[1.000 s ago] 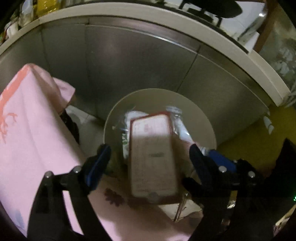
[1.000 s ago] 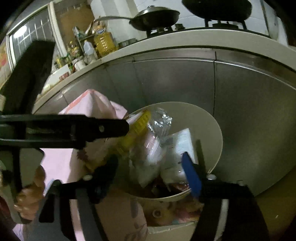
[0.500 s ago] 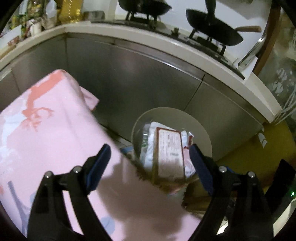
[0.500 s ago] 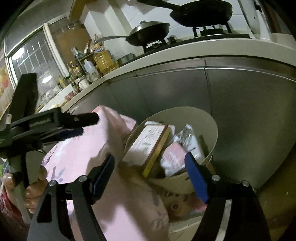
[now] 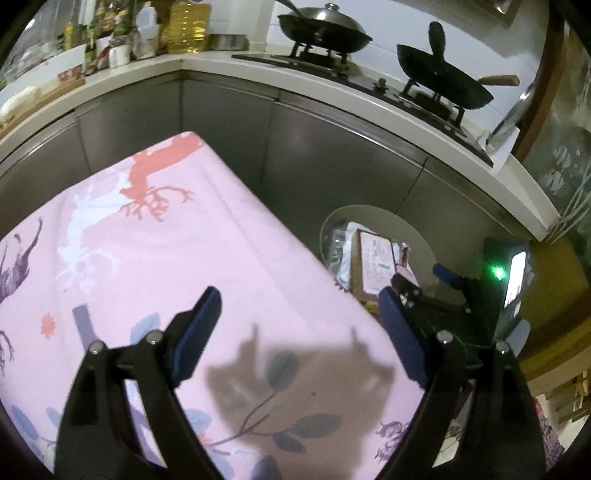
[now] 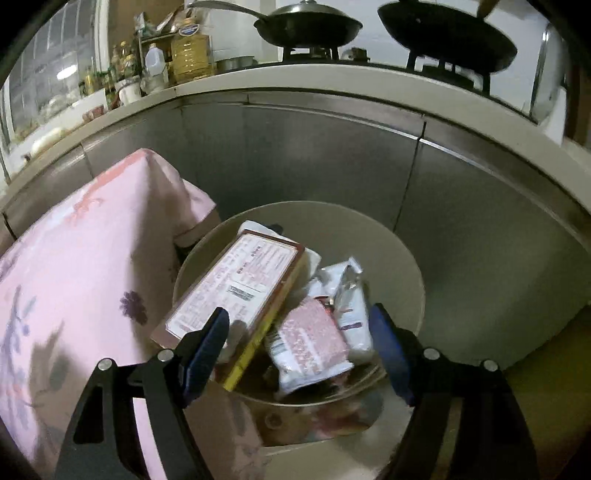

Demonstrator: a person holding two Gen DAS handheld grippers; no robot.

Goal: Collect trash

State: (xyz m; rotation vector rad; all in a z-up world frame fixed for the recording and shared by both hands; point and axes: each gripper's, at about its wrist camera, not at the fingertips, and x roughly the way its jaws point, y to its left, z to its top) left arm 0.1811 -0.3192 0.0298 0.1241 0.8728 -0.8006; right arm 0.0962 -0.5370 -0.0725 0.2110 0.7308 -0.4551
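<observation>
A round beige trash bin (image 6: 406, 258) stands on the floor against the steel cabinet fronts. In it lies a flat box (image 6: 243, 284) with a red border and a printed label, leaning on the left rim. Beside the box are a pink packet (image 6: 310, 339) and a white packet (image 6: 351, 291). My right gripper (image 6: 299, 314) hovers open just above the bin, nothing between its fingers. My left gripper (image 5: 299, 299) is open and empty over a pink patterned tablecloth (image 5: 147, 258). From there the bin (image 5: 406, 225) and the box (image 5: 375, 266) lie further off to the right.
The cloth-covered table (image 6: 74, 277) stands close on the bin's left. A steel-fronted counter (image 6: 332, 147) runs behind, with two pans (image 6: 310, 26) on a stove and bottles (image 6: 188, 55) at its left. Yellowish floor (image 5: 554, 288) shows right of the bin.
The box that was between the left gripper's fingers now lies in the bin. The left gripper has pulled back and up over the tablecloth and left the right wrist view.
</observation>
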